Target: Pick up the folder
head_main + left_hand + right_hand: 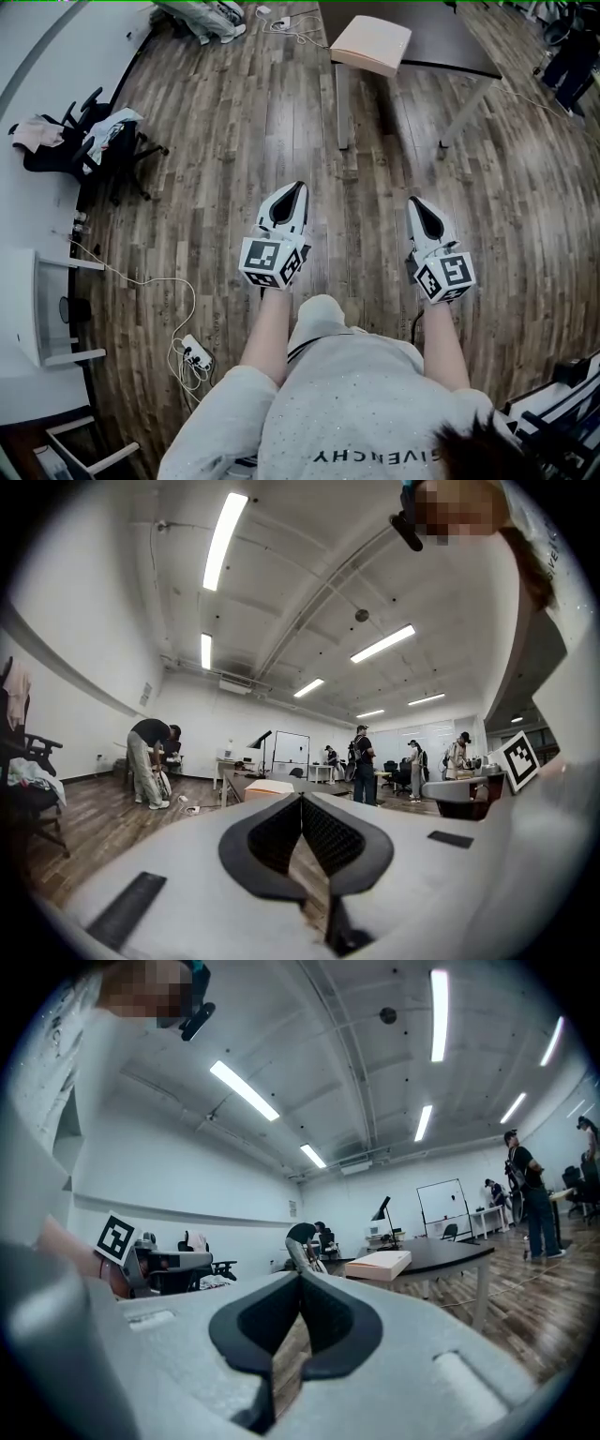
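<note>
Directly in front of the person's body, both tools are being held out level above the wooden floor [225, 141], side by side and apart from one another. The left gripper [299, 187] is showing its jaws drawn together at the tips, and nothing is sitting between them. The right gripper [416, 201] is likewise standing fully closed and is carrying nothing. Neither is touching any object.

To the person's left, a power strip [194, 352] with its cable is lying on the floor. Further out, a chair [98, 141] draped with clothing is standing near the wall. Neither is bearing on the job.

Ahead, well apart from both grippers, the folder [372, 43] is lying flat on the near left corner of a dark surface [450, 37]. It appears to be jutting a little past the edge. Beyond it, several people [364, 761] are standing about the far end of the room.

Assessment: the task is sitting at its very start, with the approach not yet made. The folder is resting untouched, and no grasp is being attempted. Everything is remaining to be done: closing the distance to the surface, opening one gripper or both, taking hold of the folder, most likely at the jutting edge, and lifting it clear.
</note>
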Demonstrator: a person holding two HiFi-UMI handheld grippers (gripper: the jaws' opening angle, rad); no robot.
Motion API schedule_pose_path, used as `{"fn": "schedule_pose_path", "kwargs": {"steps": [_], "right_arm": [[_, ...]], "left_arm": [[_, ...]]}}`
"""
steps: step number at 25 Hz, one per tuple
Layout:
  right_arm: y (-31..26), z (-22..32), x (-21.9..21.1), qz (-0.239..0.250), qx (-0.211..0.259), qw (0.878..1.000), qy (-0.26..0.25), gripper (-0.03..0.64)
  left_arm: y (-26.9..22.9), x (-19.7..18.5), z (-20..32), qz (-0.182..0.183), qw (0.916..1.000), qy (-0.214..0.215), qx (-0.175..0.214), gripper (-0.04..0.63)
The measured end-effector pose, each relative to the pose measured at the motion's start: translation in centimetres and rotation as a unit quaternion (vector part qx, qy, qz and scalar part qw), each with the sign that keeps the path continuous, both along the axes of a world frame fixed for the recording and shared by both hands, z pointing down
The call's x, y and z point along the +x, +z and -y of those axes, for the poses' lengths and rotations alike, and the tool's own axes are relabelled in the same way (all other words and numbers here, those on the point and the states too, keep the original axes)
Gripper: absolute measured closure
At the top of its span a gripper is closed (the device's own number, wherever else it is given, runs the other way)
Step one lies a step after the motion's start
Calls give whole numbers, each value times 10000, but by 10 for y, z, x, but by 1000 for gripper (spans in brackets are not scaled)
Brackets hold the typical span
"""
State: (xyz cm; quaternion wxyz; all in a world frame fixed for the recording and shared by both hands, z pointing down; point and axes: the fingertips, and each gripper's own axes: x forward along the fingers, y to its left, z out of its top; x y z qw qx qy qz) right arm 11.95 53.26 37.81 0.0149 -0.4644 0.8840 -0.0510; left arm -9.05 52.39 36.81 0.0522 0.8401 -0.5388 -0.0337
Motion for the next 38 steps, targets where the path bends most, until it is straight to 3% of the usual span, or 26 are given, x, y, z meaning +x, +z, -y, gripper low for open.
{"fn": "schedule_pose_path", "kwargs": {"steps": [17,23,38], "right_arm": [[11,88,32,472,-214,9986,30,606],[15,161,38,794,-291,9961,267,594],[46,375,7,1028,-845,9892,607,593]], "left_arm": [[12,13,96,-80,9999,-28,-57,595],[22,19,177,-134,9996,229,-6,595],[33,0,409,-165,9980,571,-208,595]]}}
